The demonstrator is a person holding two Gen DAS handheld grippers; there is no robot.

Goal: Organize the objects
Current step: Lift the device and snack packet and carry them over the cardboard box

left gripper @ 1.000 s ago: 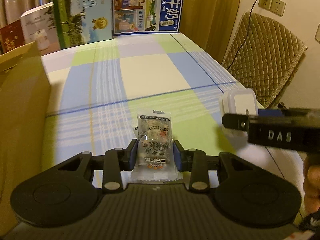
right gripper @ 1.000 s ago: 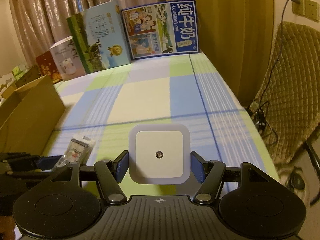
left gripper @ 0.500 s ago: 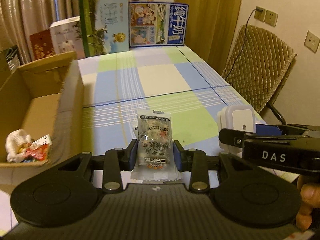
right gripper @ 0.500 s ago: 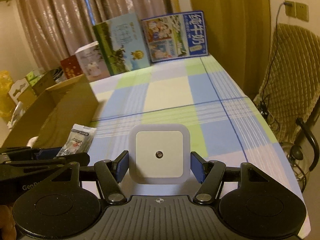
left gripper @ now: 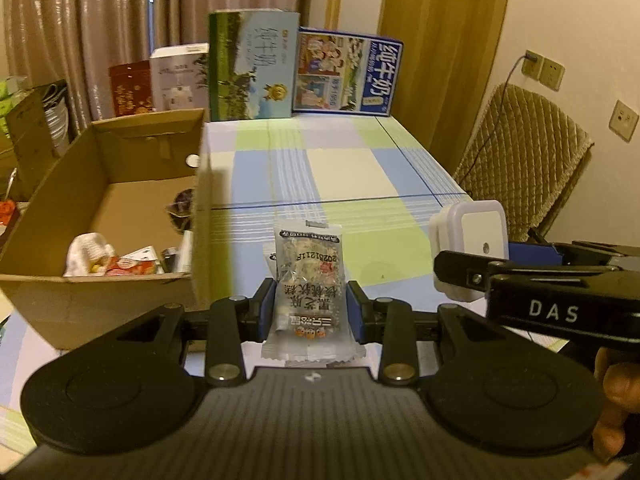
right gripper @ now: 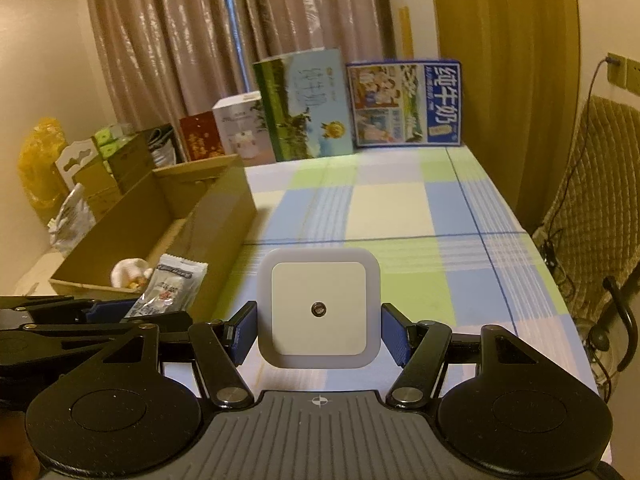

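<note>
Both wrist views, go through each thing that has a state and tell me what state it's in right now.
Left gripper: shut on the snack packet.
Snack packet: sealed, held upright above the table.
Right gripper: shut on the night light.
Night light: held, unplugged.
Cardboard box: open, partly filled.
Milk cartons: standing upright against the curtain.

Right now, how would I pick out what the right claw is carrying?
Start at the checked tablecloth, with the open cardboard box on its left. The right claw is shut on a white square night light with rounded corners and a small dark sensor dot at its centre. The only other carried item is a crinkly snack packet.
</note>
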